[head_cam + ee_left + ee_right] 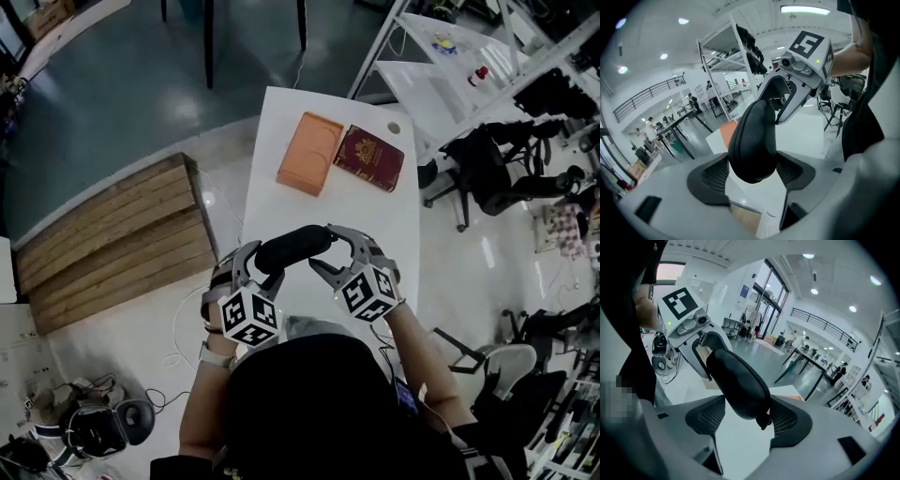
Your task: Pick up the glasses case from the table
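Observation:
The black glasses case [293, 248] is held up off the white table [281, 122], gripped at both ends. My left gripper [260, 265] is shut on its left end, and my right gripper [328, 255] is shut on its right end. In the left gripper view the case [753, 140] fills the gap between the jaws, with the right gripper [785, 101] at its far end. In the right gripper view the case [736, 383] sits between the jaws, its zipper pull hanging below, and the left gripper [701, 355] holds its far end.
An orange box [310, 153] and a dark red passport-like booklet [369, 157] lie at the far end of the table. A wooden pallet [112, 239] lies on the floor to the left. Office chairs [497, 169] and a white shelf rack [450, 56] stand to the right.

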{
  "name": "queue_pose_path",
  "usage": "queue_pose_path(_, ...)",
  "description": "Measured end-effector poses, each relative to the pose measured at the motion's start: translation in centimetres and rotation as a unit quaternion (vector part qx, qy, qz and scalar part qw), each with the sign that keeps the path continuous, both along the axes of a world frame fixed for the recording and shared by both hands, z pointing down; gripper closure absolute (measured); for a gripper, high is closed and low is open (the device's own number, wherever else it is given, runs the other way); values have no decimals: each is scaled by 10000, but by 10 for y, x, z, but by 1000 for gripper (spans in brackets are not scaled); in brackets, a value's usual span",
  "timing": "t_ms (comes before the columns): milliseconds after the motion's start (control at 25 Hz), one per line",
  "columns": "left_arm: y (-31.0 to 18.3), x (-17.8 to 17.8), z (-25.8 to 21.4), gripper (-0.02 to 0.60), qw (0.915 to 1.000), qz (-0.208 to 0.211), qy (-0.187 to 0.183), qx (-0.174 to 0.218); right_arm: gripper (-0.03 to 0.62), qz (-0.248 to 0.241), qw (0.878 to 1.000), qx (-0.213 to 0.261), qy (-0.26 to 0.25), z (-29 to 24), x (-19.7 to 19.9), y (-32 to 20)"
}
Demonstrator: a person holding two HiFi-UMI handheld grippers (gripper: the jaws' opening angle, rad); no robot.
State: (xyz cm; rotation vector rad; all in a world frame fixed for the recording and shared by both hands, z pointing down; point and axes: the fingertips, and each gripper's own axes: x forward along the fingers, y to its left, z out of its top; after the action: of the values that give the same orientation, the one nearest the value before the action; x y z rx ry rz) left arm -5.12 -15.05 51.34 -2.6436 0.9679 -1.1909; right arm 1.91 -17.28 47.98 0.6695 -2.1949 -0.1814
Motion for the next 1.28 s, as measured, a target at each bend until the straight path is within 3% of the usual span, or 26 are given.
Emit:
queue_pose_path(320,-9,-36,-88,255,9917,82,-359,1229,278,181,9925,1208,-63,-88,-32,0)
queue_pose_path(600,-8,-52,-131,255,9817,13,-425,1856,279,189,9826,1849,61,-136,-49,5)
queue_pose_path(1280,-1,-79,-142,255,9763,-147,-657,2059,287,106,9794,2013,76,-145,-74,11)
